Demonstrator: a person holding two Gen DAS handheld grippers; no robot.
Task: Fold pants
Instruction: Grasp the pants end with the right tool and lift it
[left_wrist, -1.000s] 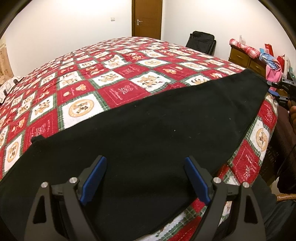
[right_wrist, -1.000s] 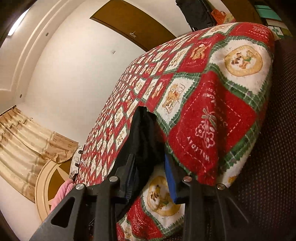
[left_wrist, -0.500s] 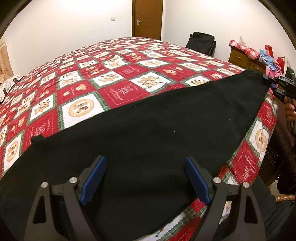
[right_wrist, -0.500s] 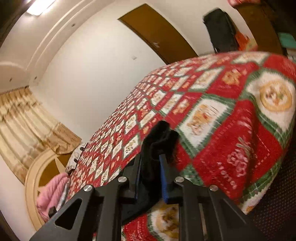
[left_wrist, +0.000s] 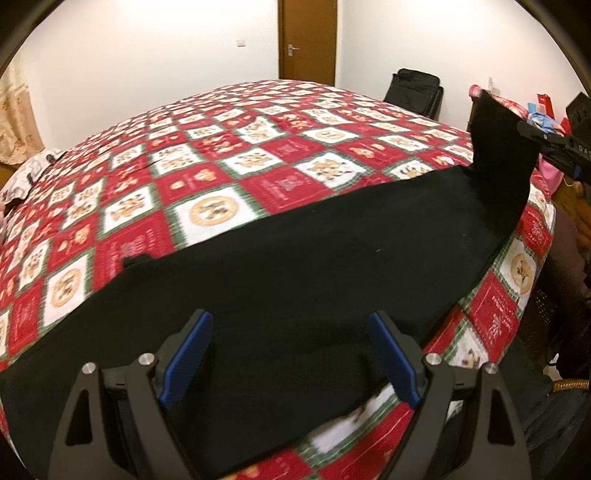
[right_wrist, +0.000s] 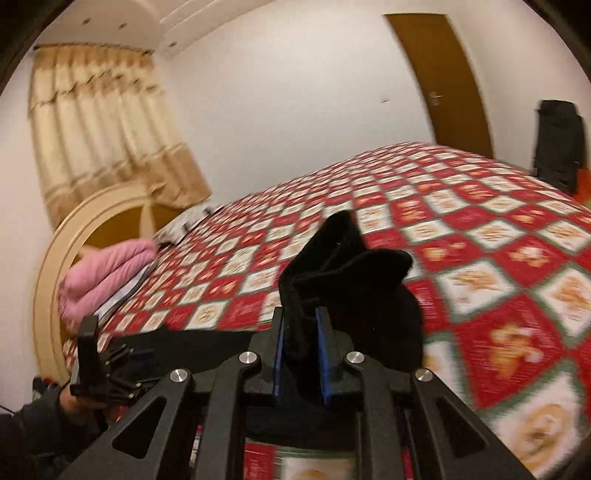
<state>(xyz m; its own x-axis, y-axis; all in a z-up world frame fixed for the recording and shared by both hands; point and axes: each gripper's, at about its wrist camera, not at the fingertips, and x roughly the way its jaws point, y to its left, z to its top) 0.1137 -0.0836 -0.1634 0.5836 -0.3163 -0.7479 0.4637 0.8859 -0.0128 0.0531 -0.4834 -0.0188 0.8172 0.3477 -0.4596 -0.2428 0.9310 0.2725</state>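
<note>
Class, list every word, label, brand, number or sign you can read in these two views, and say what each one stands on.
"DAS": white letters on the black body of the right hand-held gripper, cut off at the picture's edge.
Red squares of the quilt: white lettering, too blurred to read.
Red and blue items on the dresser: any print too small to read.
Right wrist view: nothing readable.

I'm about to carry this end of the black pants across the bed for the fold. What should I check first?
1. Right gripper clamped on the pants: ok, fabric sits between the pads.
2. Held end lifted off the bedspread: ok.
3. Left gripper pinning the other end: not ok, jaws wide open above the cloth.
4. Rest of the pants lying flat: ok.
5. Both layers caught in the grip: cannot tell.
</note>
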